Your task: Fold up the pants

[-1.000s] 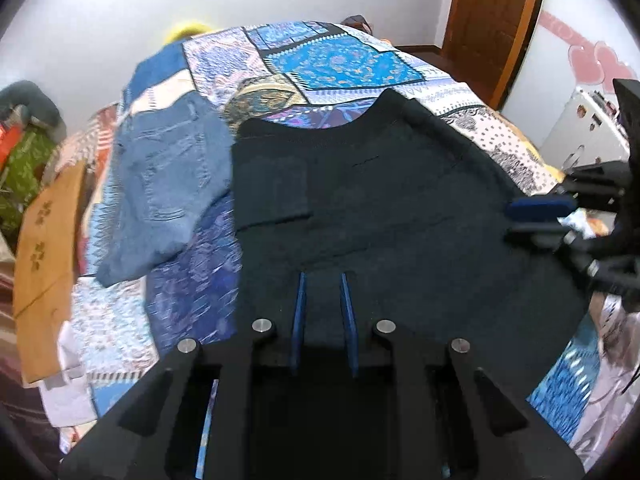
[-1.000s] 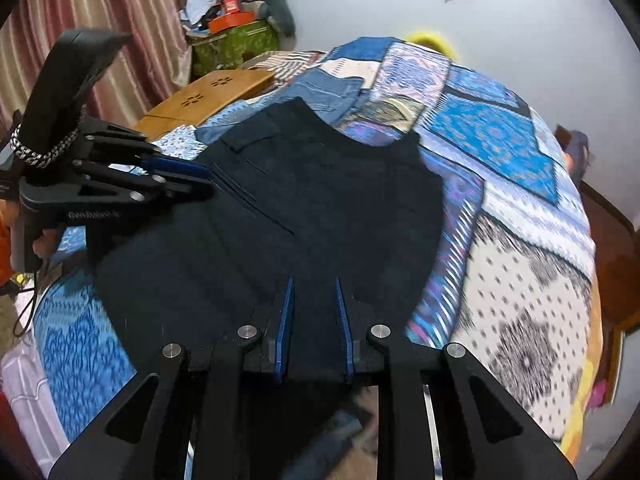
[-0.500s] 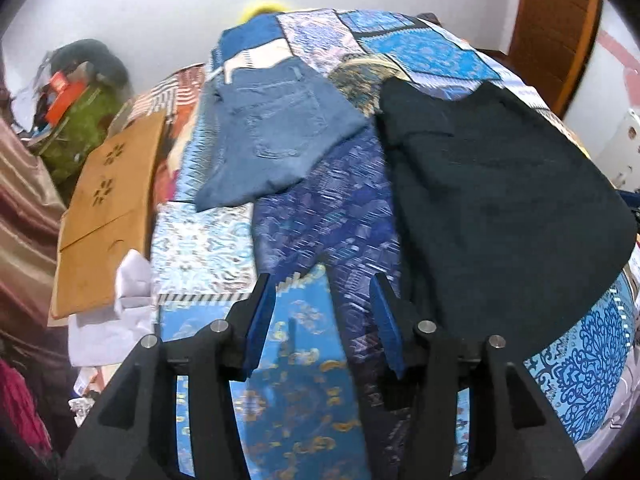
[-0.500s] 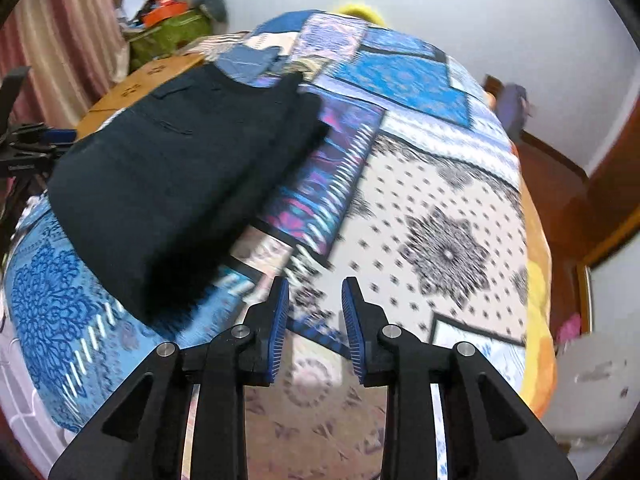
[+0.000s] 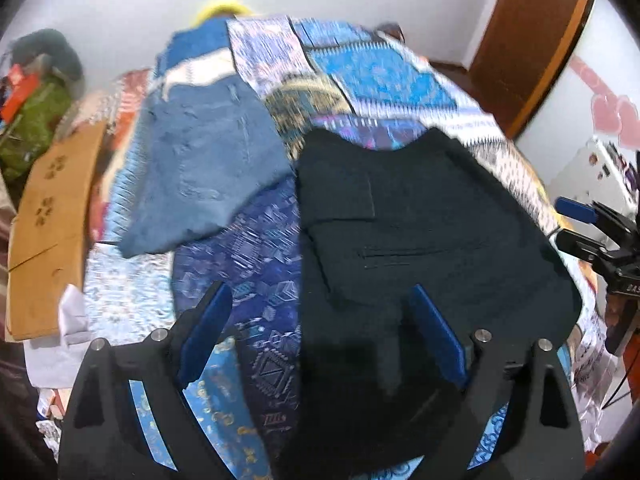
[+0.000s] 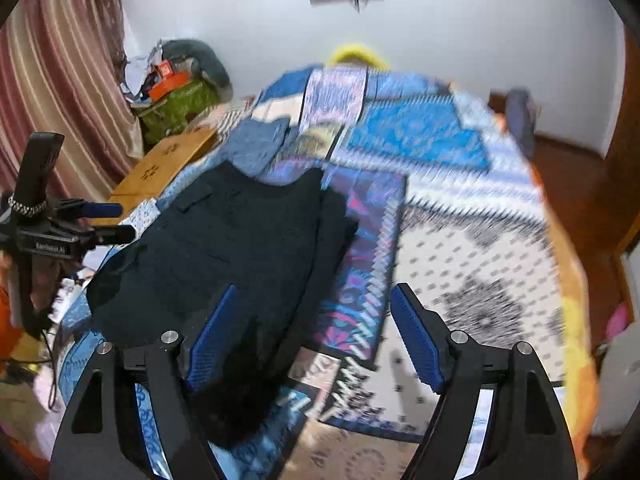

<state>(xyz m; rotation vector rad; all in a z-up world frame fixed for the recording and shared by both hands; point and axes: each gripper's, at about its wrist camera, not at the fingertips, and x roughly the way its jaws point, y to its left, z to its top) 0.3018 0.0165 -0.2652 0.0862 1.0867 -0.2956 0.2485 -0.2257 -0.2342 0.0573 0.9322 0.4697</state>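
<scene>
- Two garments lie on the bed (image 5: 400, 80): the black pants (image 5: 420, 240), folded into a compact stack, and blue jeans (image 5: 208, 168), also folded, just beside them toward the left in the left wrist view.
- Pants: flat on the patchwork bedspread near the bed's front edge. A welt pocket slit and a square fold layer show on the top face. One corner of the jeans comes very near the pants' upper left corner; contact cannot be confirmed because of blur.
- Left gripper (image 5: 320, 340): jaws spread wide and opening. The pads press on nothing. The right-hand finger (image 5: 436, 336) is over the pants' near edge, the left-hand finger over bare bedspread. Whether either fingertip touches cloth cannot be told.
- Right gripper (image 6: 312, 340): jaws spread and opening, nothing pinched. Its left-hand finger (image 6: 212, 336) overlaps the pants (image 6: 224, 248) at their near corner; the other finger is over the dotted white patch of the bedspread (image 6: 480, 248).
- Each gripper shows in the other's view, at the frame edge beside the pants, with its blue pads apart.
- Surroundings: a cardboard box (image 5: 48, 224) lies beside the bed at the left, with a green bag (image 6: 176, 108) and piled items behind it. A striped curtain (image 6: 60, 80) hangs at the far left of the right wrist view. A wooden door (image 5: 532, 40) stands at the right. White wall behind the bed.
- Both views are motion-blurred; fine detail of the bedspread pattern is unreadable.
</scene>
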